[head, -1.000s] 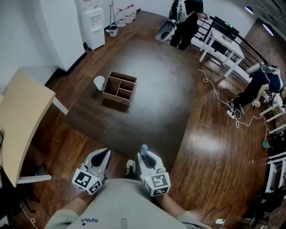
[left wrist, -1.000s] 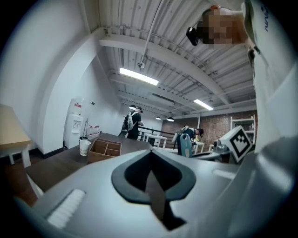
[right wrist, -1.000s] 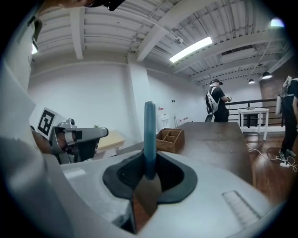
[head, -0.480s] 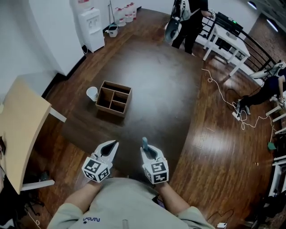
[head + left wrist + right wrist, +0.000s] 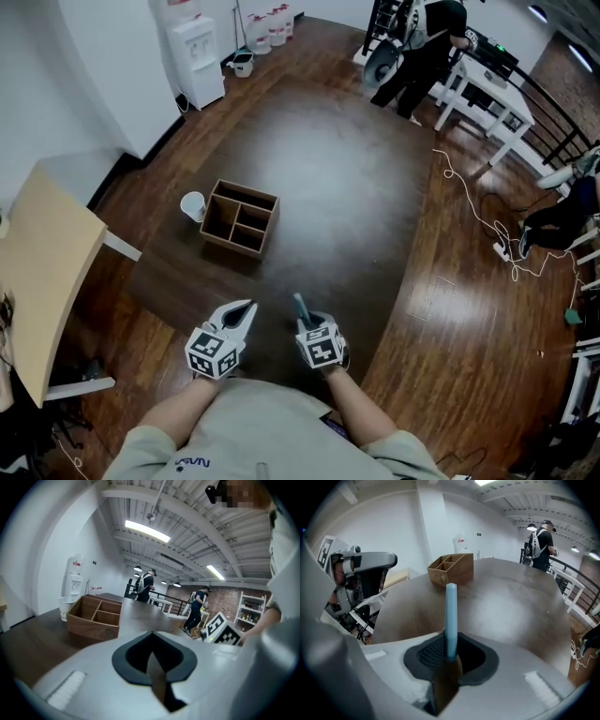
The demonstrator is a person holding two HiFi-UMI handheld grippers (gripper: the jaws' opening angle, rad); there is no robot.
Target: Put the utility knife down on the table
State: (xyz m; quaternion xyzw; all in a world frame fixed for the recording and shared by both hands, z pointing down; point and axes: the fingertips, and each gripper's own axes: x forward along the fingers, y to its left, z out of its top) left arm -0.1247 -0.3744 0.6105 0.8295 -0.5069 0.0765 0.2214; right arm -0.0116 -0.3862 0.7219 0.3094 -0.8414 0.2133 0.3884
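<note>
A blue utility knife sticks out forward from my right gripper, which is shut on it above the near edge of the dark round table. In the right gripper view the knife rises from between the jaws and points toward the wooden divided box. My left gripper hovers just left of the right one, shut with nothing in it. The box stands farther out on the table, well clear of both grippers.
A white cup stands just left of the box. A light wooden tabletop lies at the left, a water dispenser at the back wall. Cables trail on the floor at right, where people stand by white tables.
Both grippers have moved forward and lower toward the table's near edge. The right one has tipped downward with the knife still in it.
</note>
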